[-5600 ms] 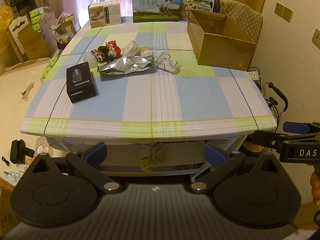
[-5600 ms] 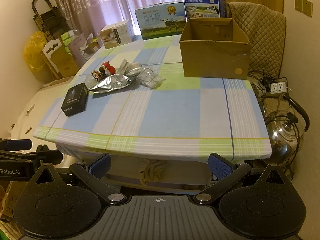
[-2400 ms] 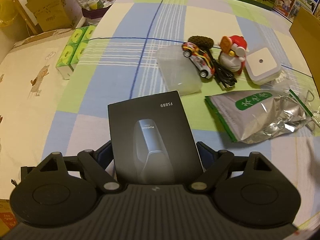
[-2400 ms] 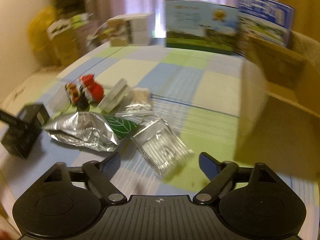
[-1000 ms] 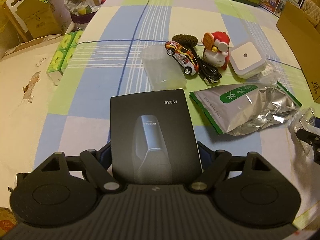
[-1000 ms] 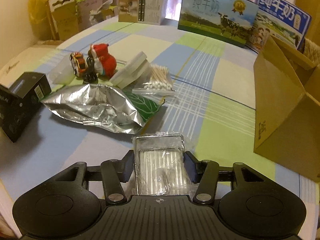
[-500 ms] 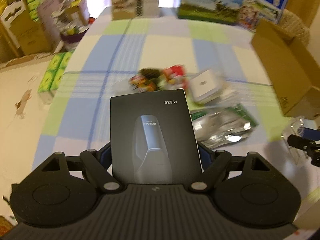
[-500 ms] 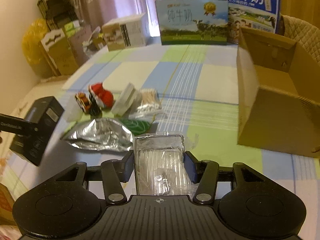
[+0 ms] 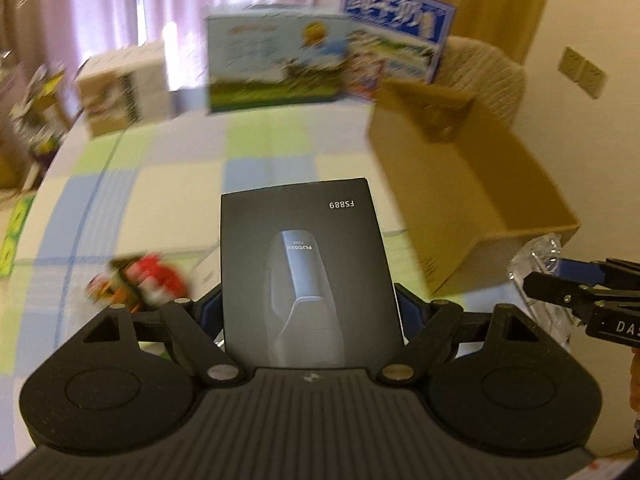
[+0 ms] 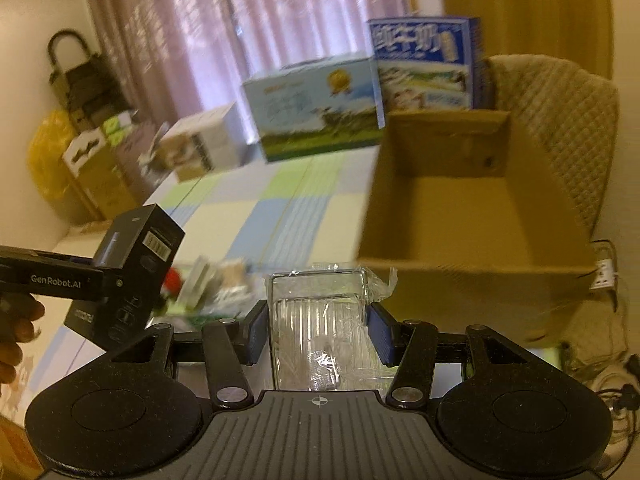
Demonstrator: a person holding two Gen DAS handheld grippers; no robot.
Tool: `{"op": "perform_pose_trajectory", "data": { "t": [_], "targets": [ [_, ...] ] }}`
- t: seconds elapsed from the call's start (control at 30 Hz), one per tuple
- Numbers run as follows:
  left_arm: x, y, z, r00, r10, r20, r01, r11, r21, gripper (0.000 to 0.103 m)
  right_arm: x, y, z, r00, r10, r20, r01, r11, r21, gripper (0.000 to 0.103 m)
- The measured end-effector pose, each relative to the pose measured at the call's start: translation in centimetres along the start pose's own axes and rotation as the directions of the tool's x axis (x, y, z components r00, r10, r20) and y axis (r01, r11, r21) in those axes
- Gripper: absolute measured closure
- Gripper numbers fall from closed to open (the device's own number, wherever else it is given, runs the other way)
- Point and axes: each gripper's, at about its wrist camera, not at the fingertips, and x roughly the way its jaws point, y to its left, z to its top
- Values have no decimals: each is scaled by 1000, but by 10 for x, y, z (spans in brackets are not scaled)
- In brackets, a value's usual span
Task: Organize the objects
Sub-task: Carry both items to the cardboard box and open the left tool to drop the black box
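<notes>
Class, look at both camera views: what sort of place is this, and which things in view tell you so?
Most likely a room in a home: a table under a checked tablecloth, pink curtains at the window, milk cartons and a quilted chair behind an open cardboard box.

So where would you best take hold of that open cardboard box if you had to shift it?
Probably by the top edge of a side wall of the cardboard box, coming from above with the claw across the wall: the top is open, the walls are thin and upright, and the box is likely too wide to span.
</notes>
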Motion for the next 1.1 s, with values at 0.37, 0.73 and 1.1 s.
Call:
{"op": "perform_pose_trajectory", "data": {
  "t": [0.37, 0.73, 1.1],
  "targets": [
    [44, -103, 69, 994, -92, 61, 88, 994, 66, 23, -10, -84, 55, 995, -60, 83, 55, 997, 59, 54],
    [99, -168, 99, 995, -95, 20, 93, 991, 98, 23, 20, -143, 73, 996, -82, 37, 79, 993, 90, 54],
    [146, -181, 100, 996, -68, -62, 73, 994, 85, 23, 43, -166, 76, 997, -74, -10, 74, 991, 113, 54]
  ]
}}
